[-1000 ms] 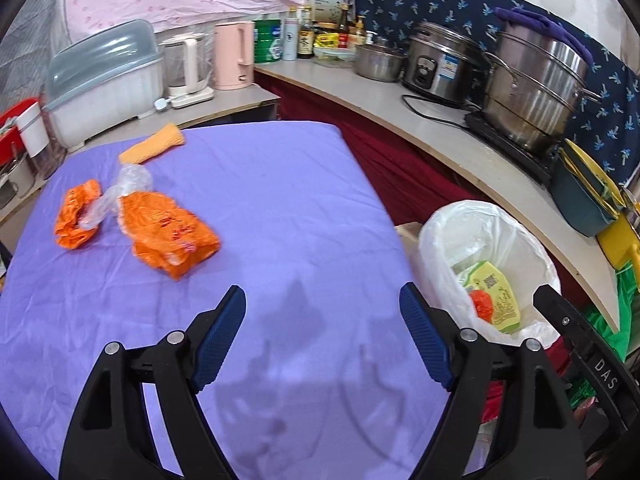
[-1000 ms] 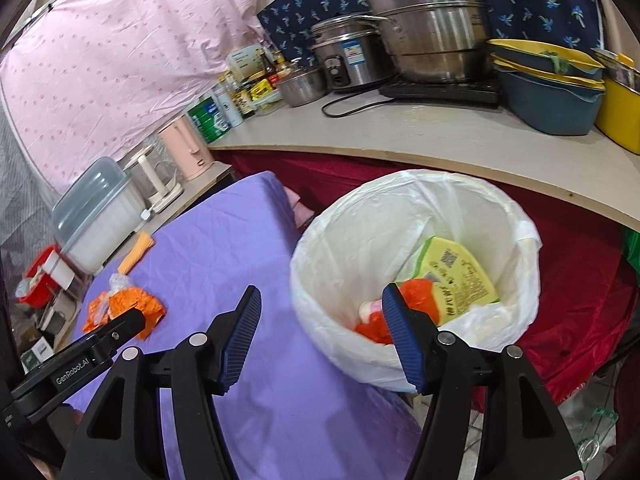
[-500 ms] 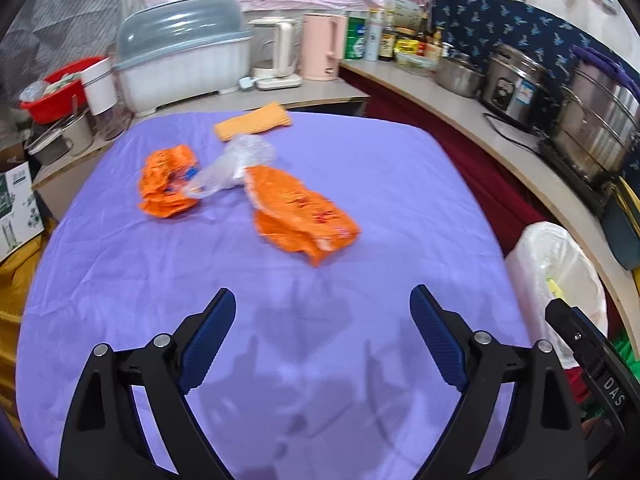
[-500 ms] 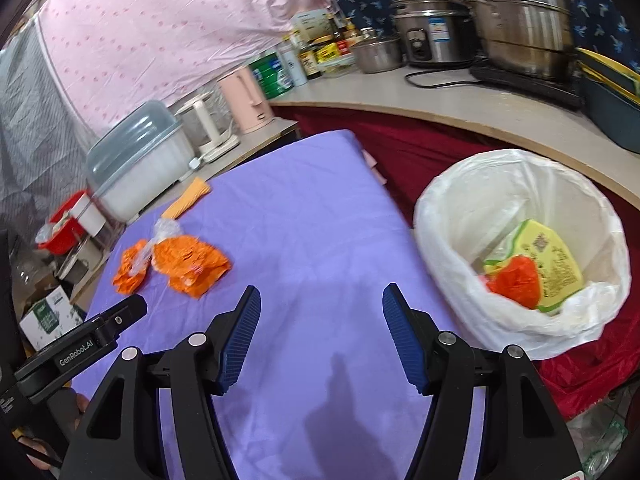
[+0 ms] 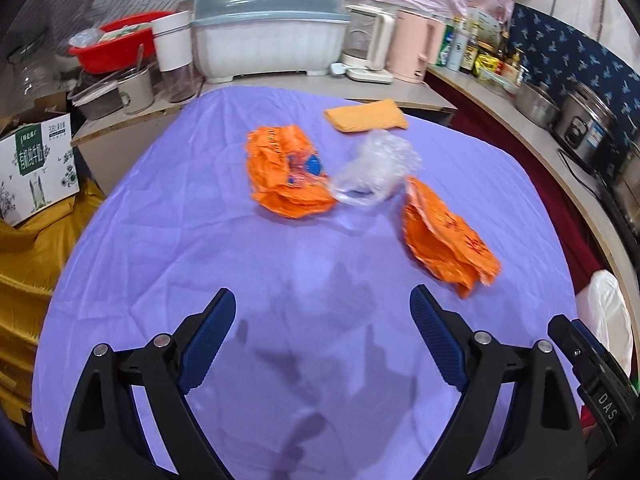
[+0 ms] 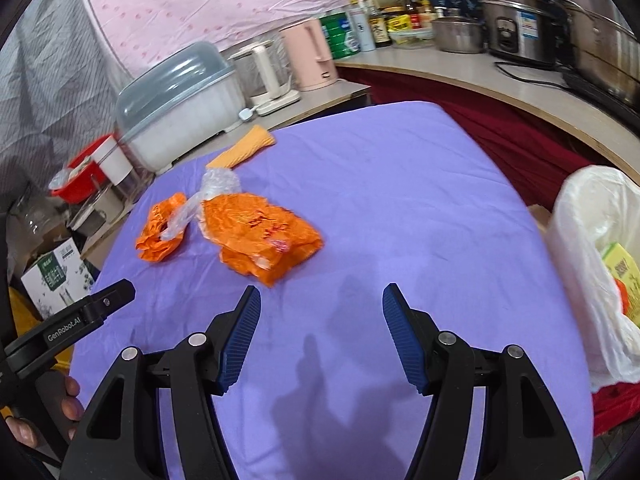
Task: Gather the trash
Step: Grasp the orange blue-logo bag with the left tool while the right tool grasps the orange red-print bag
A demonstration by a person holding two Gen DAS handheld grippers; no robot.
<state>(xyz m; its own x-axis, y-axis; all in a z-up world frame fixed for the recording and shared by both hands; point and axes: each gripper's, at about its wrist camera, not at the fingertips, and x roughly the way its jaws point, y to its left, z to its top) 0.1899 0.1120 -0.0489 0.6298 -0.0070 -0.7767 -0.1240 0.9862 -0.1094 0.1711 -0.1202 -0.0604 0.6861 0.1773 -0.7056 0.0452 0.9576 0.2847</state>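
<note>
On the purple tablecloth lie two crumpled orange wrappers, one to the left and one to the right, with a clear plastic bag between them. In the right wrist view they show as the larger wrapper, the smaller wrapper and the clear bag. My left gripper hangs open above bare cloth, short of the wrappers. My right gripper is open too, empty, just right of the larger wrapper. The white-lined bin stands off the table's right edge.
An orange folded cloth lies at the table's far edge. Behind it are a covered dish rack, kettles and bottles. Pots and a cooker line the right counter. A cardboard box stands at the left.
Both grippers have swung left, away from the bin and over the table toward the orange wrappers. The bin has slid to the right edge of both views. The left jaws stand slightly wider.
</note>
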